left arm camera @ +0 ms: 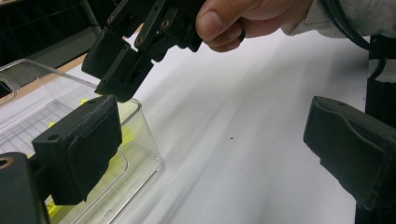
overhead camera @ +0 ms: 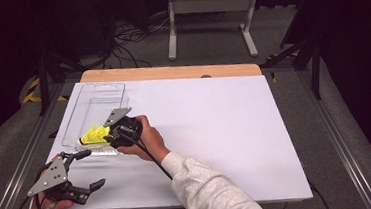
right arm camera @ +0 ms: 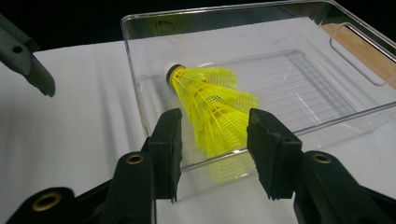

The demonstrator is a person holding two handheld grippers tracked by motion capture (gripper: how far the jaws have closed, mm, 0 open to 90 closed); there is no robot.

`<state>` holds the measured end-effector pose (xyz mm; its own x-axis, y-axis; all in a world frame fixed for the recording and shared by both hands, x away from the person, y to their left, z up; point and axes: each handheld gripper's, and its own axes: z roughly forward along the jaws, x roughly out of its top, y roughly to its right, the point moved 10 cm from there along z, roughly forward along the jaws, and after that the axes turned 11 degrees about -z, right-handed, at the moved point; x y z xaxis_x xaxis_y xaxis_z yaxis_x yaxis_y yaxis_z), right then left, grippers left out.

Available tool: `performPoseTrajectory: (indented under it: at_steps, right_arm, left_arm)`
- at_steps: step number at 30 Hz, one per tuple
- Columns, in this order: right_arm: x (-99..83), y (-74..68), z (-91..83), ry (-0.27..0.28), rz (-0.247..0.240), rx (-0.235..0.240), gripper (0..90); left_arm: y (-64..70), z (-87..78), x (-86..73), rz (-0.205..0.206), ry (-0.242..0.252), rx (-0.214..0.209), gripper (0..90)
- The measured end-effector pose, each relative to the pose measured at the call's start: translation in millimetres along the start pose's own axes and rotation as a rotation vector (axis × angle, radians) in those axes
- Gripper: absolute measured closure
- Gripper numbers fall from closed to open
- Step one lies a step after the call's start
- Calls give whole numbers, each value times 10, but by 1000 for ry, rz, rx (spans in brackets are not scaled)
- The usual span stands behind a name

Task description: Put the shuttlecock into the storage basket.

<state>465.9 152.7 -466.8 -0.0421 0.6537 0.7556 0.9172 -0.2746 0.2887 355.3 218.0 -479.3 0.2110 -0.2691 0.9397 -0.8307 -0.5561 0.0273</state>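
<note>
Right gripper (right arm camera: 212, 154) spread at the near rim of the clear tray (right arm camera: 135, 70), yellow shuttlecock (right arm camera: 210, 109) inside.
Its jaws stand apart on either side of the shuttlecock's skirt without pinching it; the shuttlecock lies on its side in the tray's near end, cork pointing away. Left gripper (overhead camera: 85, 168) rests spread wide over the white bench (overhead camera: 226, 131), just beside the tray, holding nothing.

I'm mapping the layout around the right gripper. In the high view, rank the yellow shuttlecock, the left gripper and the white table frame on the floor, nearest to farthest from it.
1. Yellow shuttlecock: right at the right gripper, inside the clear tray's near end.
2. Left gripper: at the table's near left corner.
3. White table frame: on the floor beyond the table's far edge.
</note>
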Motion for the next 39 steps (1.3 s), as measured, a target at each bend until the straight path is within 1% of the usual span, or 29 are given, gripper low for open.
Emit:
performPoseTrajectory:
  at_steps: [1, 4, 5, 10, 15, 24, 29, 30, 33, 34, 39]
  right_arm:
    - [3, 7, -15, 2, -1, -10, 558]
    - [7, 14, -44, 7, -5, -13, 552]
    - [4, 29, -59, 5, -10, -28, 550]
    - [-19, 47, -107, 5, -22, -44, 544]
    - [-32, 80, -151, 15, -14, -54, 537]
    - [-38, 135, -242, 30, -22, -82, 504]
    - [-37, 147, -281, 40, -16, -90, 476]
    - [-35, 164, -306, 46, -25, -98, 456]
    - [-33, 163, -327, 53, -31, -97, 440]
    - [-33, 167, -348, 54, -39, -106, 429]
    - [-31, 186, -397, 61, -37, -120, 397]
  left_arm:
    - [-1, 2, -1, -1, 0, 0, 52]
    - [0, 6, -5, -1, -2, -3, 52]
    - [-1, 7, -5, 0, -2, -3, 52]
    - [0, 9, -10, 3, -5, -2, 52]
    - [-1, 11, -10, 2, -5, 0, 52]
    - [-1, 17, -15, 3, -8, 2, 53]
    - [1, 29, -27, 6, -16, -1, 53]
    - [-4, 34, -30, 4, -18, 0, 53]
    - [-3, 37, -33, 2, -20, 0, 53]
    - [-2, 39, -37, 7, -23, -1, 53]
    - [-3, 33, -35, 4, -22, 0, 54]
